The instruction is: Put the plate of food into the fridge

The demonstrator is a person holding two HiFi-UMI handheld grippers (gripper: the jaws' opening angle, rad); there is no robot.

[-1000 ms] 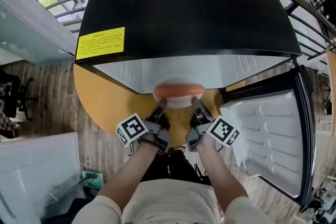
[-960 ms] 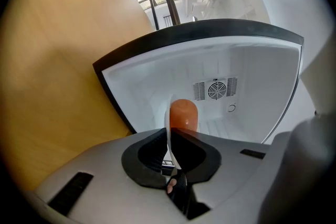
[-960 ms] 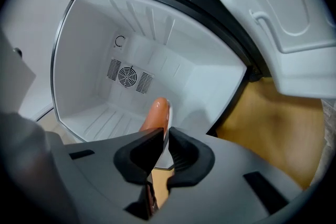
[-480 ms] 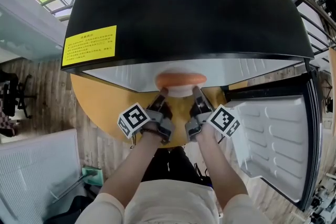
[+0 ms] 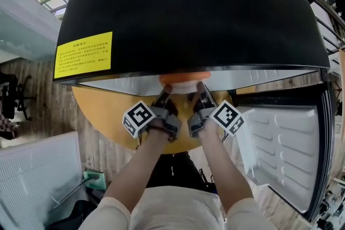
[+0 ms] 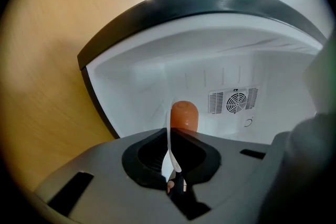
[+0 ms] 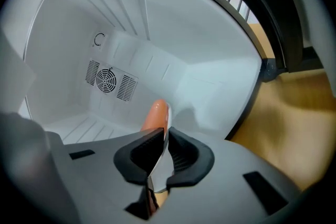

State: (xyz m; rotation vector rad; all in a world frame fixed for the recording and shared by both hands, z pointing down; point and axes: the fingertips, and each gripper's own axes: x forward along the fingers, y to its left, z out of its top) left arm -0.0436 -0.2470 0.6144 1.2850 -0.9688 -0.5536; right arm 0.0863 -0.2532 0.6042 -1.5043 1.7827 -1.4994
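A white plate [image 5: 184, 86] carrying an orange sausage [image 5: 180, 77] is held level at the mouth of the open fridge [image 5: 188, 13], mostly hidden under its black top. My left gripper [image 5: 164, 96] is shut on the plate's left rim and my right gripper [image 5: 200, 92] is shut on its right rim. In the left gripper view the thin plate rim [image 6: 169, 139] stands edge-on between the pads of the left gripper [image 6: 170, 157], with the sausage [image 6: 184, 114] beyond. The right gripper view shows the right gripper [image 7: 163, 155] pinching the plate [image 7: 160, 165], with the sausage [image 7: 156, 115] ahead inside the white compartment.
The fridge door [image 5: 280, 143] hangs open at the right. A round wooden table [image 5: 108, 107] lies under the fridge. A yellow label [image 5: 83, 55] sits on the fridge top. A fan vent [image 6: 234, 102] marks the fridge's white back wall. A white panel [image 5: 38, 180] stands lower left.
Both grippers have carried the plate forward and slightly down into the fridge opening. More of the plate and sausage is hidden under the black top than before.
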